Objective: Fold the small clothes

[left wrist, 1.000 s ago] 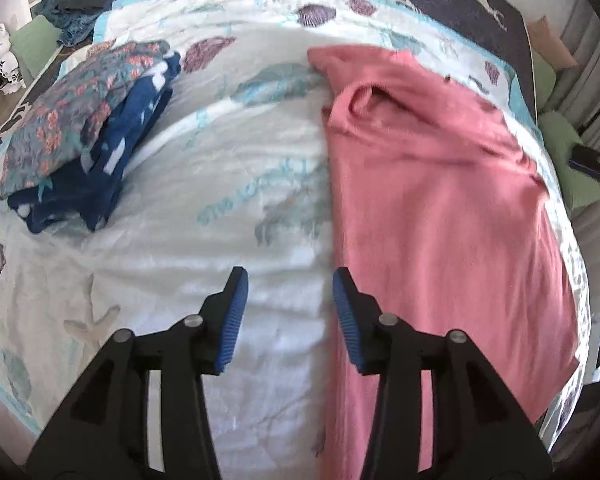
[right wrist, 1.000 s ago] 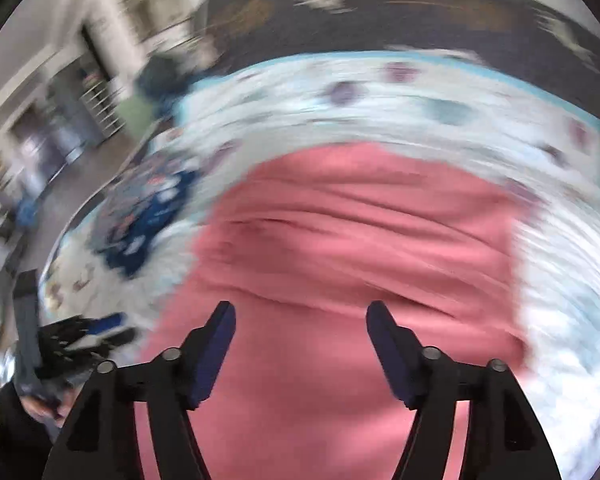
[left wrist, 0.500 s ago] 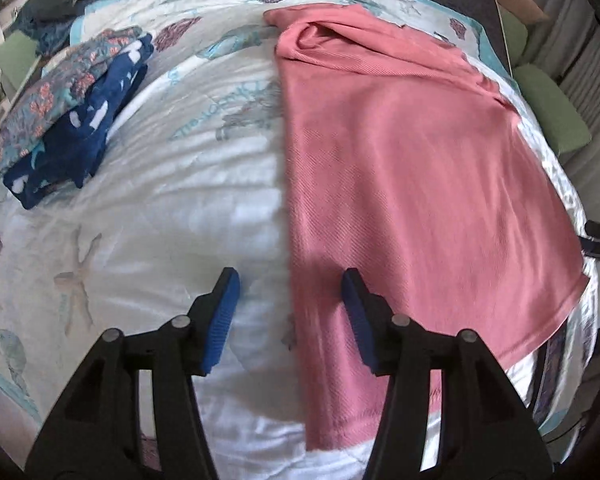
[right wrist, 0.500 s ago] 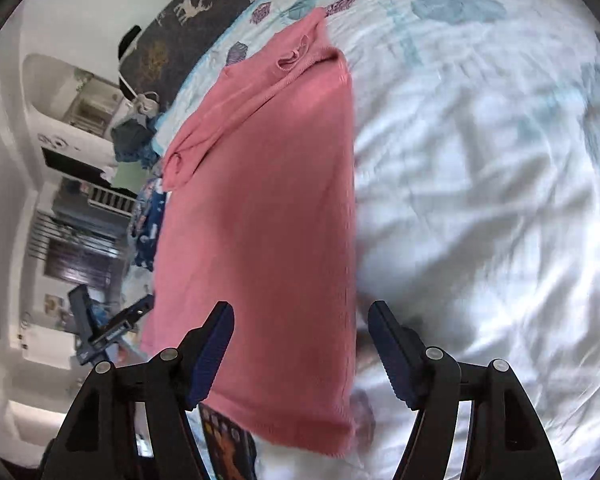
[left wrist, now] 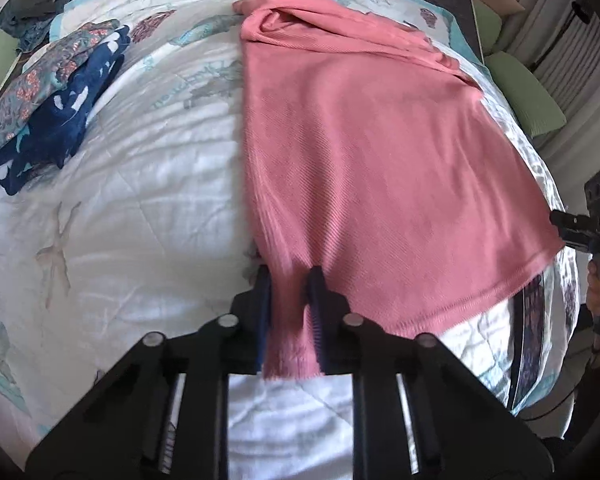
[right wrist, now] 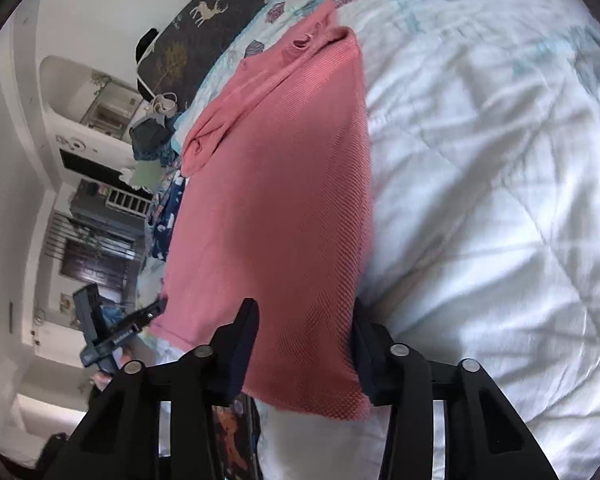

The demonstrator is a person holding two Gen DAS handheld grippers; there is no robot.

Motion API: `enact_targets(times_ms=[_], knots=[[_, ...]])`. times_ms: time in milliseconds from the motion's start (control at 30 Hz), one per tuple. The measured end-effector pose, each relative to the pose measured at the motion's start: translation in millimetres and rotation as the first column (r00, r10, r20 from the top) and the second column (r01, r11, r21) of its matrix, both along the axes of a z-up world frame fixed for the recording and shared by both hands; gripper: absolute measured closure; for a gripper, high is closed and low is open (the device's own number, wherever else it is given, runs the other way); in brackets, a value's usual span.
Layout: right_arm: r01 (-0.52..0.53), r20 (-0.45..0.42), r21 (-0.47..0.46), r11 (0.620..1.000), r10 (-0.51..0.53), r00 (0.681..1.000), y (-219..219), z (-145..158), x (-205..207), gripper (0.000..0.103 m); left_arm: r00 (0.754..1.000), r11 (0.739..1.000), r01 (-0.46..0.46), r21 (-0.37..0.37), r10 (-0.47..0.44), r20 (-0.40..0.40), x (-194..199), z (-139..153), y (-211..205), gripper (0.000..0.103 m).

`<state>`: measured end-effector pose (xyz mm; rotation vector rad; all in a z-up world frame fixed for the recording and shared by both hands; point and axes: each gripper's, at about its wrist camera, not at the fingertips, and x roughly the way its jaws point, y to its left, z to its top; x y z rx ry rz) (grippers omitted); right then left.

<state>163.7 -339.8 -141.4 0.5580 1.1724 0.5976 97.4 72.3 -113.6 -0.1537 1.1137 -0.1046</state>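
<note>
Pink top [left wrist: 364, 152] lies flat on the quilt [left wrist: 140, 208], its near hem corners sitting between the closing jaws of the left gripper [left wrist: 290, 300] and right gripper [right wrist: 304, 344], beside a folded pile [left wrist: 56, 92].

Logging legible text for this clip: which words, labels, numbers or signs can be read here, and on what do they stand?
No text reads clearly.
Teal script printed on the quilt: upside down and blurred, unreadable.
White lettering on the side of the left gripper, whose jaws are closing on the pink garment at its corner: too small to read.
</note>
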Motion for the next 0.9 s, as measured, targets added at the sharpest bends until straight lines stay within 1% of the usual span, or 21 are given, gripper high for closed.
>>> enact_targets(times_ms=[133, 200, 233, 267, 300, 333, 400, 500, 567, 733, 900], knots=[[0.015, -0.026, 0.044, 0.999, -0.014, 1.0, -4, -2, -4, 0.061, 1.0, 1.0, -0.008, -0.008, 0.008, -0.01, -2, 1, 0, 0.084], [0.017, -0.026, 0.038, 0.999, -0.016, 1.0, -3, -2, -5, 0.065, 1.0, 1.0, -0.013, -0.017, 0.013, -0.011, -2, 0, 1, 0.088], [0.018, -0.025, 0.027, 0.999, -0.017, 1.0, -2, -1, -7, 0.071, 1.0, 1.0, -0.017, -0.027, 0.016, -0.011, -2, 0, 1, 0.089], [0.016, -0.028, 0.02, 1.0, -0.016, 0.999, -3, -2, -8, 0.083, 1.0, 0.999, -0.018, -0.036, 0.017, -0.009, -3, 0, 1, 0.092], [0.009, -0.037, 0.016, 1.0, -0.008, 0.999, -3, -3, -9, 0.093, 1.0, 0.999, -0.021, -0.042, 0.021, -0.008, -3, 0, 1, 0.093], [0.001, -0.045, 0.014, 1.0, 0.0, 0.999, -1, -6, -11, 0.098, 1.0, 0.999, -0.026, -0.045, 0.025, -0.007, -4, 0, 1, 0.093], [0.009, -0.033, 0.005, 1.0, -0.009, 0.999, 0, -6, -13, 0.098, 0.999, 0.998, -0.037, -0.056, 0.037, -0.008, -4, 0, 2, 0.094], [0.023, -0.029, 0.025, 0.999, -0.022, 0.999, -7, -4, -18, 0.098, 0.999, 0.995, -0.052, -0.088, 0.05, -0.019, -3, 1, 7, 0.095], [0.015, -0.014, 0.014, 1.0, -0.015, 1.0, -7, -1, -18, 0.098, 0.998, 0.994, -0.055, -0.095, 0.054, -0.019, -2, 2, 8, 0.095], [-0.002, 0.039, -0.003, 1.0, 0.002, 0.999, 0, 18, -15, 0.099, 0.999, 0.997, -0.043, -0.064, 0.045, 0.016, -3, 14, 1, 0.095], [-0.001, 0.091, -0.018, 1.0, 0.002, 0.996, 9, 36, -10, 0.099, 0.998, 0.997, -0.024, -0.072, 0.028, 0.053, 3, 32, -3, 0.095]])
